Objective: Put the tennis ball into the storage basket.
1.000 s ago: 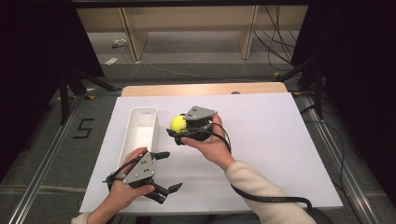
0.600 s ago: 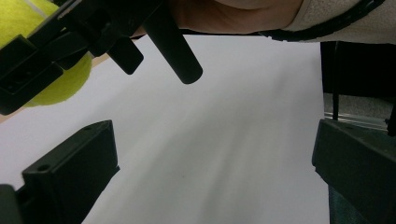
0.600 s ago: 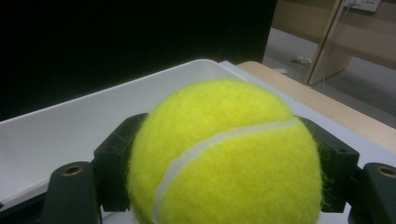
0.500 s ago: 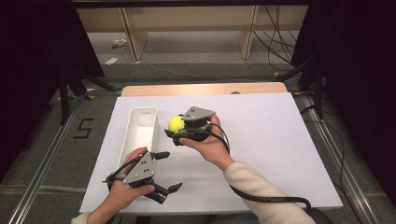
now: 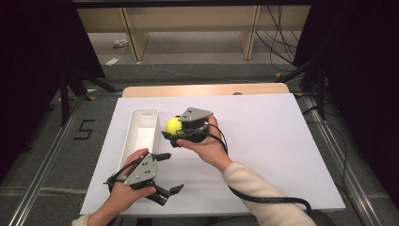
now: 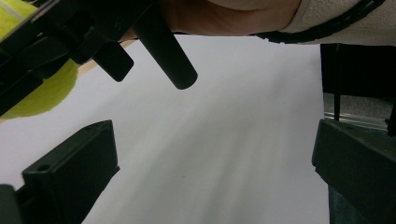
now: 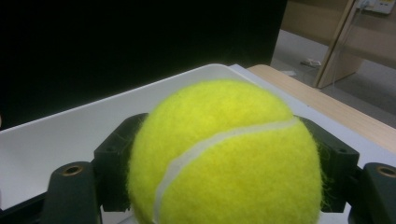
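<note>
A yellow tennis ball (image 5: 173, 125) is held above the white table sheet (image 5: 263, 141), just right of a long white tray (image 5: 141, 132). My right gripper (image 5: 172, 131) is shut on the ball, its jaws pressing both sides of the ball (image 7: 224, 158) in the right gripper view, with the tray (image 7: 70, 126) right behind. My left gripper (image 5: 165, 173) rests low near the table's front left, open with nothing between its jaws. In the left gripper view my left gripper (image 6: 210, 163) faces bare white sheet, and the ball (image 6: 42, 88) shows at upper left.
A wooden board edge (image 5: 202, 89) runs along the far side of the white sheet. A black cable (image 5: 268, 200) trails from the right gripper past the sleeve. Metal rails (image 5: 42, 179) border the table on the left and right.
My right gripper has carried the ball slightly left, closer to the tray. The left gripper has stayed in place.
</note>
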The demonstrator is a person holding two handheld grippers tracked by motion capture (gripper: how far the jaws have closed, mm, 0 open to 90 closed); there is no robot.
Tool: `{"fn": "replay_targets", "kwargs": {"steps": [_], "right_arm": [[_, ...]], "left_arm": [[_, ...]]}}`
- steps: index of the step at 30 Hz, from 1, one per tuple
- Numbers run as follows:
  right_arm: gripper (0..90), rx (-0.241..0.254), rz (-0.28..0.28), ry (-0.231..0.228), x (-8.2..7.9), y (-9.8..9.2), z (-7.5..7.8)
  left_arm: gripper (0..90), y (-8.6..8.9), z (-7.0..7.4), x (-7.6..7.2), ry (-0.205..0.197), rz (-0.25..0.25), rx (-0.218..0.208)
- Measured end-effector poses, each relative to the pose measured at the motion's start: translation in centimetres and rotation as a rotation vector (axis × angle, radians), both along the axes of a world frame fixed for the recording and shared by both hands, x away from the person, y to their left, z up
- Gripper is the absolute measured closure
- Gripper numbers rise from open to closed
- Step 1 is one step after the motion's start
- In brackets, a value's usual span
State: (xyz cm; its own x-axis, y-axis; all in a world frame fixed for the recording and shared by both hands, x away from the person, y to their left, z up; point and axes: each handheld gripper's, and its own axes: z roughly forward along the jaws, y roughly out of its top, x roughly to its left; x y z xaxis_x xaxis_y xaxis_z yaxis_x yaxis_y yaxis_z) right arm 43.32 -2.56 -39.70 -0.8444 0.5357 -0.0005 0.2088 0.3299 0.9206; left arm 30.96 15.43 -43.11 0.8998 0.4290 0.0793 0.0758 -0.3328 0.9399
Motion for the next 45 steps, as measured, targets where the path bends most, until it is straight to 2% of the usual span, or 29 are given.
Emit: {"fn": "replay_targets", "kwargs": {"steps": [45], "right_arm": [[26.2, 0.001, 0.032, 0.023, 0.4, 1.6, 0.7]], "left_arm": [[0.0, -0.2, -0.1, -0.1, 0.000, -0.009, 0.006]]}}
